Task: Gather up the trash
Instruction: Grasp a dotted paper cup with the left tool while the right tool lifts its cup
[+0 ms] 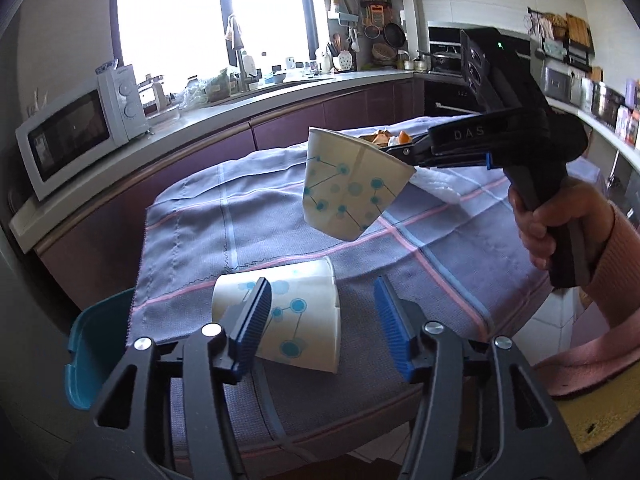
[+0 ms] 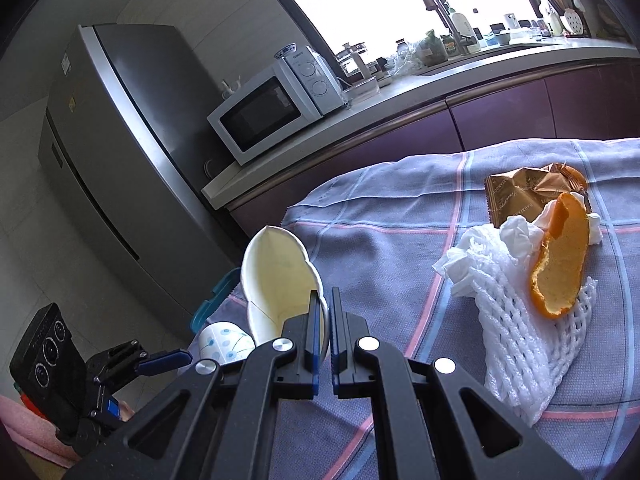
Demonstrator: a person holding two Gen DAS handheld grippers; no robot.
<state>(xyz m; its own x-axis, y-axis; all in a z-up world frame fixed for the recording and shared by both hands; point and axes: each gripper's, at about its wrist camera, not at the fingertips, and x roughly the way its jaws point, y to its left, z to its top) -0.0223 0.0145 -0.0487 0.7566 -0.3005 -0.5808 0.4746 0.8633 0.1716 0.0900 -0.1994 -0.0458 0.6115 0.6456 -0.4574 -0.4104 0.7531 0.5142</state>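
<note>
My right gripper [image 2: 326,300] is shut on the rim of a crushed white paper cup with blue dots [image 2: 280,280] and holds it above the table; the same cup [image 1: 348,188] hangs in the air in the left wrist view, pinched by the right gripper [image 1: 404,156]. My left gripper [image 1: 320,304] is open, its blue pads on either side of a second dotted paper cup [image 1: 296,316] that lies on its side on the checked tablecloth [image 1: 420,280]. That cup [image 2: 224,344] and the left gripper [image 2: 168,358] show low on the left in the right wrist view.
An orange peel [image 2: 560,256], white foam net [image 2: 516,320], crumpled tissue [image 2: 464,268] and brown wrapper [image 2: 516,192] lie on the cloth. A teal bin [image 1: 96,356] stands at the table's left edge. Microwave [image 1: 80,128], counter and fridge [image 2: 120,152] stand beyond.
</note>
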